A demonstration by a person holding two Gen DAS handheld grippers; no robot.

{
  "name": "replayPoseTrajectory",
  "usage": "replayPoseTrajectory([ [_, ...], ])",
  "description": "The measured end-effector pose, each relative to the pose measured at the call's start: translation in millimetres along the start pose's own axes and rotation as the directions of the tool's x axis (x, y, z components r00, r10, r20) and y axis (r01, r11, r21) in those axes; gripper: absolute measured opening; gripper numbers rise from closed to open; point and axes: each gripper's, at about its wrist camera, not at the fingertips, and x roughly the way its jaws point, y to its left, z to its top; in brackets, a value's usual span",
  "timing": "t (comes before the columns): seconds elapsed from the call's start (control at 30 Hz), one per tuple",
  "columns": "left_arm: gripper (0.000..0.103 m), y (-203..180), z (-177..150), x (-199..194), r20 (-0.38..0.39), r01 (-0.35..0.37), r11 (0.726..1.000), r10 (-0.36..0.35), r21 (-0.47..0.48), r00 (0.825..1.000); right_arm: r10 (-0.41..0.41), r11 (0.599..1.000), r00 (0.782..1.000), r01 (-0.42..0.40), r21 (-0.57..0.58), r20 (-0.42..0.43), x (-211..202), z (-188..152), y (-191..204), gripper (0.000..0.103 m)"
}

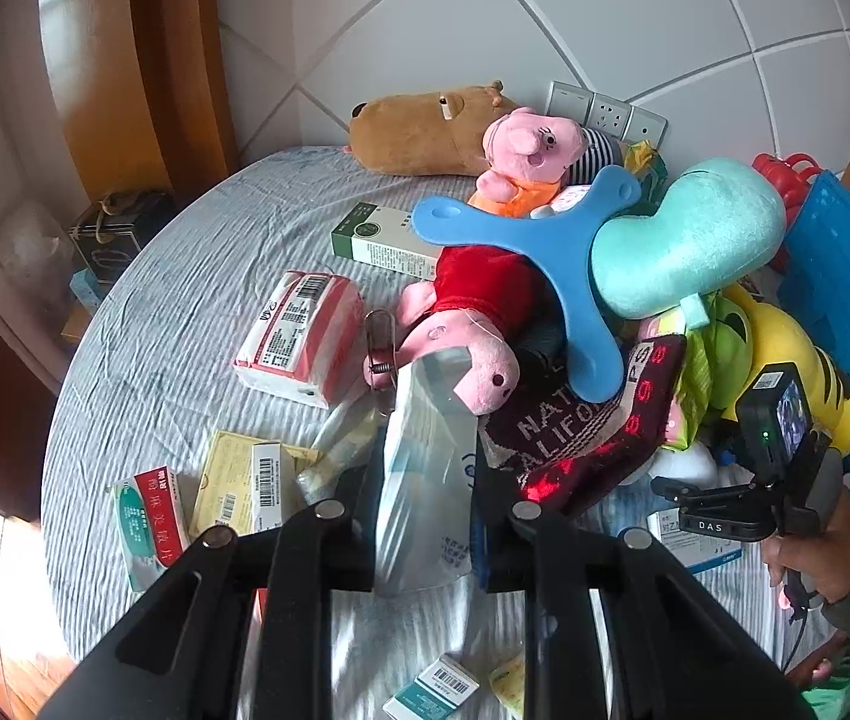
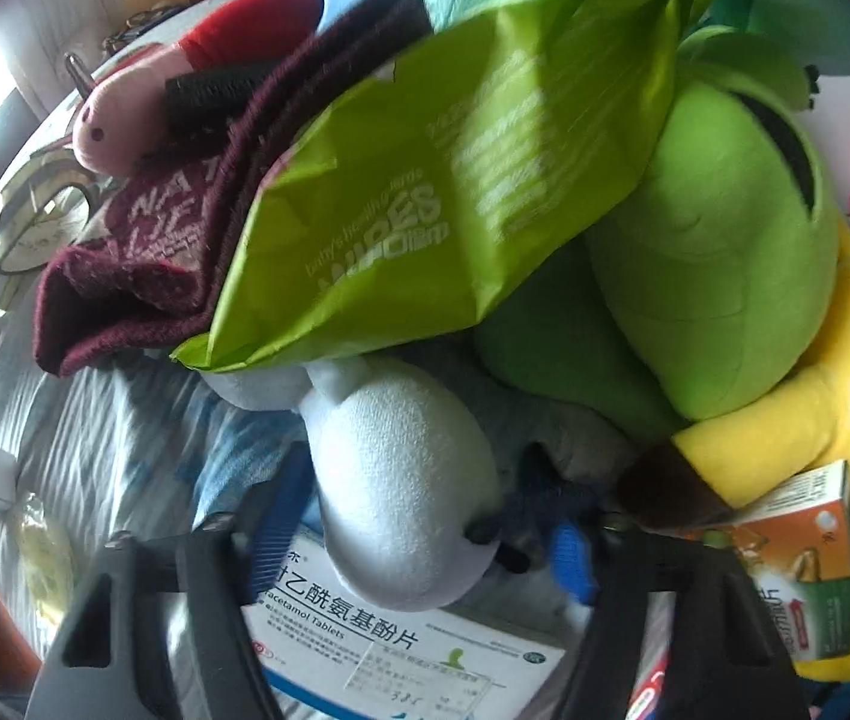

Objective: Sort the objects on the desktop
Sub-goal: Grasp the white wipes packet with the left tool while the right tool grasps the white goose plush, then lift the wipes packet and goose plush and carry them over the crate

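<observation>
Down by the bed's (image 1: 185,276) edge, left gripper (image 1: 425,531) pinched plastic bag (image 1: 425,480) clear of clutter; right gripper (image 2: 419,546) spread wide around white plush (image 2: 401,480).

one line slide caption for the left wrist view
Left gripper holds a clear plastic bag above a cluttered bed of plush toys and medicine boxes.

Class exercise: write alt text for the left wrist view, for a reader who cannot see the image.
The left tool grips a translucent plastic bag above a striped bedsheet cluttered with medicine boxes and soft toys. Behind it a pink pig plush in red lies under a blue foam cutout; the right tool's camera mount shows at right.
</observation>
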Motion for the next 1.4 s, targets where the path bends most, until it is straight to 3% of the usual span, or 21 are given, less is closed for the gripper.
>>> replayPoseTrajectory([
  [0.13, 0.02, 1.3, 1.6, -1.0, 0.005, 0.0, 1.0, 0.0, -0.001, 1.0, 0.002, 1.0, 1.0, -0.002, 0.006, -0.004, -9.4, -7.8, 2.3, 0.049],
  [0.3, 0.02, -8.8, 9.0, -4.8, 0.02, 0.023, 1.0, -0.024, 0.011, 1.0, 0.019, 0.999, 1.0, -0.019, 0.029, 0.004, -36.6, -24.9, -3.2, 0.048],
  [0.57, 0.02, -37.9, 21.8, -24.5, 0.063, 0.066, 0.996, -0.069, 0.056, 0.996, -0.001, 0.999, 0.998, -0.002, 0.05, 0.066, -103.5, -56.5, -13.6, 0.048],
  [0.77, 0.02, -62.3, 29.2, -45.4, 0.093, 0.102, 0.992, -0.11, 0.079, 0.99, -0.033, 0.994, 0.99, 0.019, 0.108, 0.135, -167.1, -57.7, -19.8, 0.048],
  [1.07, 0.02, -96.4, 37.7, -79.2, 0.133, 0.11, 0.988, -0.124, 0.108, 0.983, -0.104, 0.981, 0.963, 0.059, 0.183, 0.248, -250.3, -82.0, -49.0, 0.048],
  [1.4, 0.02, -148.5, 45.1, -107.6, 0.179, 0.088, 0.99, -0.108, 0.114, 0.978, -0.144, 0.977, 0.908, 0.068, 0.202, 0.393, -338.1, -101.2, -94.1, 0.048],
])
